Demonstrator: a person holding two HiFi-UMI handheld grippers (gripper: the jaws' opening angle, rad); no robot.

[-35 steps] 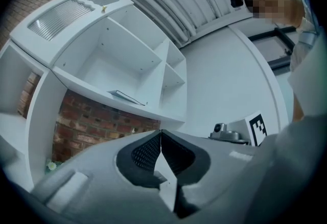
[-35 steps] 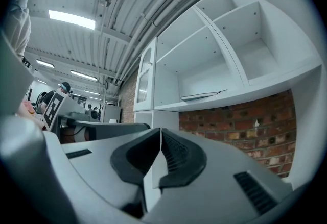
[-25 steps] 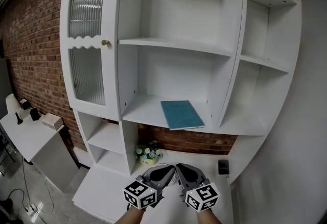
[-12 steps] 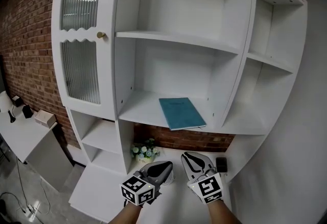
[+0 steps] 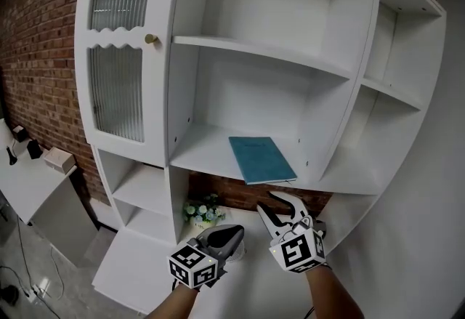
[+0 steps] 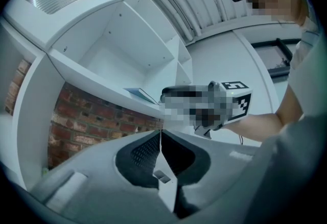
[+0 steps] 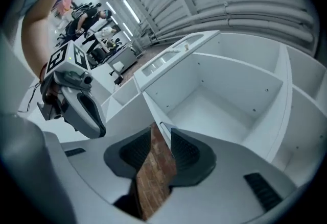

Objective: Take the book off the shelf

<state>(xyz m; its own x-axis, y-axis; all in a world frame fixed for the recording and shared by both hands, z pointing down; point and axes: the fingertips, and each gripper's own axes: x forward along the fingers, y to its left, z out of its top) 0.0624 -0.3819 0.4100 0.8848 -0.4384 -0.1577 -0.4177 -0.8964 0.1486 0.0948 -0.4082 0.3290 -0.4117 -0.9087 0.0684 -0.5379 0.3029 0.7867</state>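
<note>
Head view, nearest first: the grey left gripper (image 5: 231,236) with its marker cube sits low at centre, pointing up and right. The left gripper view shows its two jaws pressed together, with nothing pinched. Just beside it on the right and a little higher, the grey right gripper (image 5: 266,201) points up toward the shelving. Its jaws are opening. In the right gripper view they stand spread, with only red brick showing through the gap and nothing between the pads. The two grippers are near each other but apart. Behind them runs the white lower ledge (image 5: 138,270) of the unit. On it, left of the grippers, stands a small pot of white and green flowers (image 5: 202,210). A small dark object (image 5: 320,226) sits close by the right gripper, mostly hidden, and I cannot tell what it is. Above comes a strip of brick, then the middle shelf of the tall white shelving unit (image 5: 254,56). The thin teal rectangular book (image 5: 261,159) lies flat on this shelf, right of centre and reaching the front edge. It is above the right gripper and untouched by either tool. On the unit's left side is a ribbed glass door (image 5: 120,41) with a round brass knob (image 5: 151,39). Farthest back, a red brick wall (image 5: 36,56) runs off left. A white desk (image 5: 29,190) at lower left carries a small pale box (image 5: 58,159).
</note>
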